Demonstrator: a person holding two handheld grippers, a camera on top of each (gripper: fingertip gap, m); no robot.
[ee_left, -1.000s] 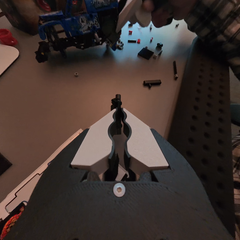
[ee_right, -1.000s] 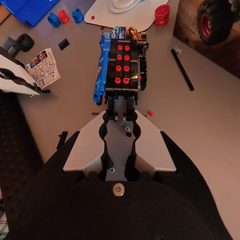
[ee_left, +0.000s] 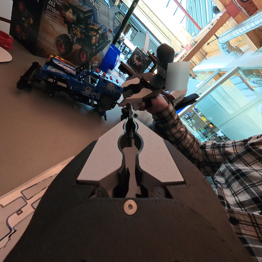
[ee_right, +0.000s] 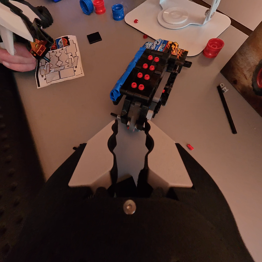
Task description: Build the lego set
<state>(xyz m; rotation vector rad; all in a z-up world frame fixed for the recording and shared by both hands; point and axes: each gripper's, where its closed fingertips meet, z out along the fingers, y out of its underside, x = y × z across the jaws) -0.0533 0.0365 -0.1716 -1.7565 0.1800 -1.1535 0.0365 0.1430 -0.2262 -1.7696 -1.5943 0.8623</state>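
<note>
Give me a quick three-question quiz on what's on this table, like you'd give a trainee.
1. True or false: the left hand-held gripper is empty.
2. How many red studs top the truck model? A six, B eight, C ten.
3. What colour is the wheel hub beside the white stand base?
Key: 1 false, it grips a small black piece; 2 B; 3 red.

Left gripper (ee_left: pixel 129 123): tipped up from the table toward the room, black piece (ee_left: pixel 129 113) now near the right gripper (ee_left: pixel 126 92).
Truck (ee_right: pixel 150 76): now angled in the right wrist view.
Right gripper jaws: wider.
</note>
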